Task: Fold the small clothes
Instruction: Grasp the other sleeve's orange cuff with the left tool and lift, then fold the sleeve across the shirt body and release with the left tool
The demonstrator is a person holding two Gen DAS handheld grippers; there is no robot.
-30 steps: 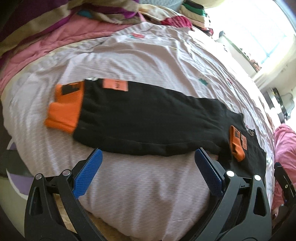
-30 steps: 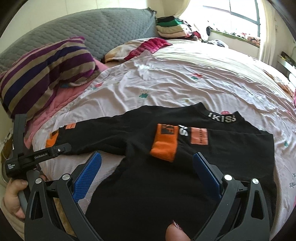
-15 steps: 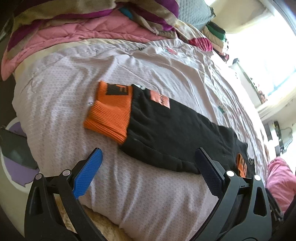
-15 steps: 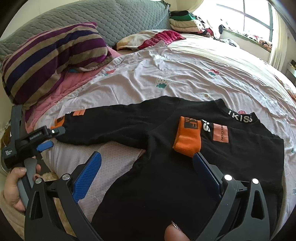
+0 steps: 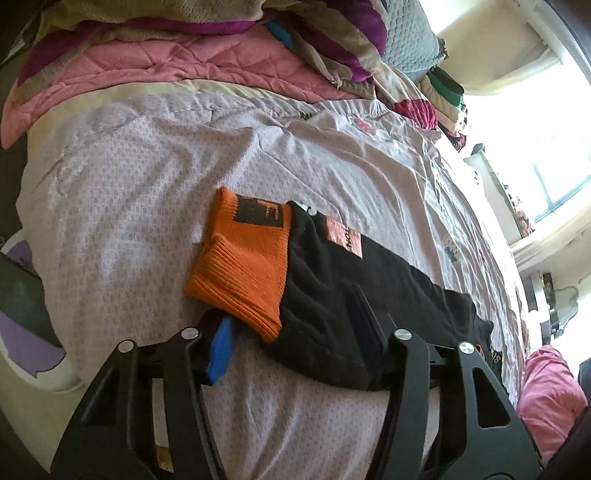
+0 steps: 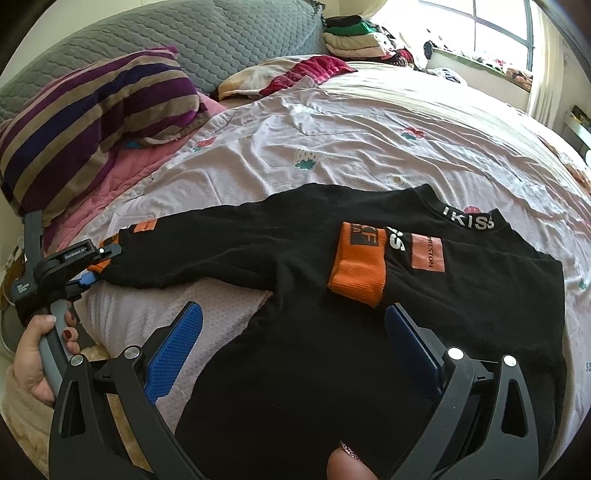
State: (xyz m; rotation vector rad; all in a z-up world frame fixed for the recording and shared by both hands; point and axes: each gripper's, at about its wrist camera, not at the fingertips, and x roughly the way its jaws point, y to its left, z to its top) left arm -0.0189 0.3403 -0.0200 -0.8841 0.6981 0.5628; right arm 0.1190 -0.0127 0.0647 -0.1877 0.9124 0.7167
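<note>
Bed point(image 6: 369, 122) fills both views, pale lilac sheet point(image 5: 147, 166) with small prints, wrinkled but bare across the far half toward the window point(image 6: 498, 29). Grey quilted headboard point(image 6: 240, 40) at the back, striped pillow point(image 6: 92, 118) and pink quilt point(image 5: 147, 62) stacked along the left side, folded clothes pile point(image 6: 354, 33) at the far corner.

Black sweatshirt point(image 6: 295, 332) lies flat on the near part of the bed, collar lettering at the far right edge. One sleeve is already folded across the chest, its orange cuff point(image 6: 360, 264) resting on the body. The other sleeve point(image 6: 221, 247) runs out straight to the left, near the bed's left edge; bare sheet sits between that sleeve and the hem.

Left gripper point(image 5: 291, 332) is at the end of the outstretched sleeve, jaws narrowed down on the fabric right at the second orange cuff point(image 5: 243, 258): blue pad point(image 5: 221, 350) tucked under the cuff edge, the other finger pressed on the black cloth.

Right gripper point(image 6: 295, 350) hovers over the sweatshirt's lower body, jaws wide, holding nothing. Left pad point(image 6: 173, 350) is over bare sheet, the right one over black fabric.
</note>
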